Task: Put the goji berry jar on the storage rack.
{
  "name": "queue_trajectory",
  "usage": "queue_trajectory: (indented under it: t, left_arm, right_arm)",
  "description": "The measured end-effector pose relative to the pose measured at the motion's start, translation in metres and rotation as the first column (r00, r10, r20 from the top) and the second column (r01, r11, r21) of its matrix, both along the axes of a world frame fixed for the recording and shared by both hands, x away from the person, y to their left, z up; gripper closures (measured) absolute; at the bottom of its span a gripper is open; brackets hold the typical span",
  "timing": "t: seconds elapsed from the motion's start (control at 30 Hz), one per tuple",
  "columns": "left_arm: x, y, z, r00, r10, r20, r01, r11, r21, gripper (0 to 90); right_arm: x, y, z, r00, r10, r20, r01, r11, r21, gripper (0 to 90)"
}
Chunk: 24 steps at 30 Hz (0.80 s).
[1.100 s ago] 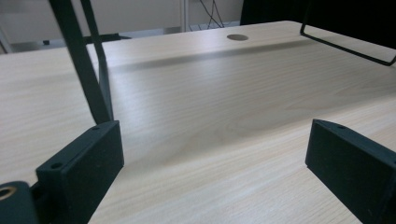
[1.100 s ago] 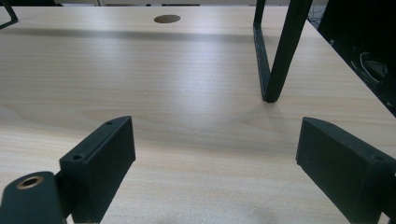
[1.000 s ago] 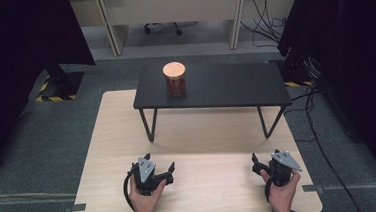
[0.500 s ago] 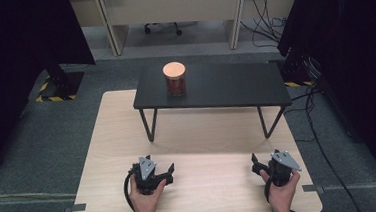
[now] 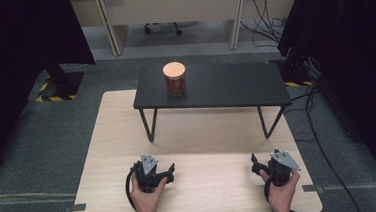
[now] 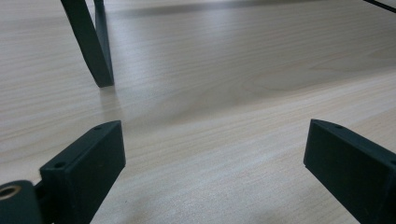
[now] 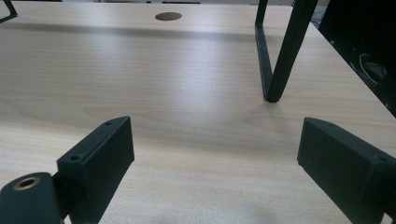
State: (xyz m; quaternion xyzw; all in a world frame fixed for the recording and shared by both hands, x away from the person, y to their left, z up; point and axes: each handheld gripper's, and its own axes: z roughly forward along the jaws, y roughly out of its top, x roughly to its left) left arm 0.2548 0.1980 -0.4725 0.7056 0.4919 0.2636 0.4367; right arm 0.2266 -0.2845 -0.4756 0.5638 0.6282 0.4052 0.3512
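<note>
Hand-held grippers sat low at the near edge of the bench point(image 5: 198, 135), one per hand. Left hand-held gripper point(image 5: 166, 170) had jaws spread wide, nothing between them; the left gripper view showed bare wood between the two black pads and one black leg point(image 6: 95, 51) of the small table ahead-left. Right hand-held gripper point(image 5: 256, 162) was likewise wide open and empty; the right gripper view showed bare wood plus a black leg point(image 7: 280, 56) ahead-right.

Nearest thing to work on was the jar point(image 5: 175, 81), with a round tan lid and dark reddish contents. It stood upright on the small black table point(image 5: 224, 86) that rested on the bench, so well ahead of both hand-held grippers and raised above them. Long axis of the jar was vertical. It sat toward the left end of the black table top, slightly to the right of straight ahead from the left hand-held gripper and ahead and far to the left of the right one.

Judgement: left hand-held gripper was the nearer and better lined up. A reach would need to go forward and up over the table edge, jaws level, closing across the jar's side. The right one would have to cross over, less likely. Neither was touching anything but air; both were well apart from the jar.
</note>
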Motion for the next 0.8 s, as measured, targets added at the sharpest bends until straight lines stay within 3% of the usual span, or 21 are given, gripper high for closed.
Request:
queue_trajectory:
  t: [0.8]
  left_arm:
    - [-0.0009, 0.0016, -0.0011, 1.0, -0.003, 0.007, 0.003, 1.0, -0.008, 4.7]
  right_arm:
    - [0.0, -0.0006, 0.0, 1.0, -0.002, 0.0, 0.002, 1.0, 0.005, 10.8]
